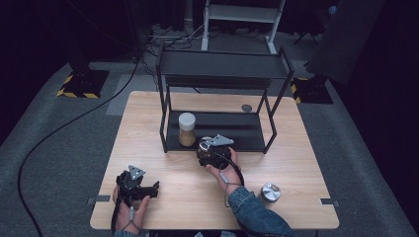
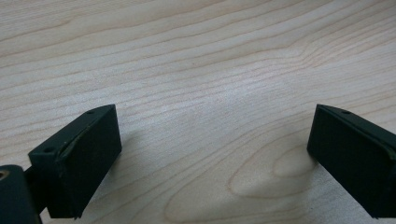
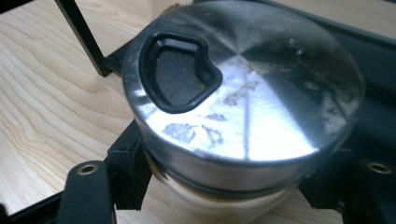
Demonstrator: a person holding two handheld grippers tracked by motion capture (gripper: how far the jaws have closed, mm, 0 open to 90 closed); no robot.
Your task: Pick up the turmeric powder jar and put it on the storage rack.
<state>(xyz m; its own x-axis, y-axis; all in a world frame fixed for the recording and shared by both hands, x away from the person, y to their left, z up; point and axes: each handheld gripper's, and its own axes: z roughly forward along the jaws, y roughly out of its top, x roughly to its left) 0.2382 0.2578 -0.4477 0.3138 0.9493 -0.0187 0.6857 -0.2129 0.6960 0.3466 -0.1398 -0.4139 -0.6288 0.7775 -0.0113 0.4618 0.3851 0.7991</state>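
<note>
A jar with a brushed steel lid is pinched between the jaws of the right gripper, the black pads being pressed against the pale body just under the lid's rim. A black, rounded-triangular opening is set into the lid near one edge, and the steel is marked with dried smears and specks. In the high view the jar is hidden beneath the gripper, which is seen at the front edge of the lower shelf of a black metal rack at the middle of the wooden table. On that lower shelf, just beside the right gripper, a second jar with a white lid is seen upright, filled with a tan substance. A separate steel lid lies on the table near the person's denim sleeve, well apart from the rack. The left gripper is held low over the table near its front left corner, its jaws spread wide with nothing but bare wood between them.
</note>
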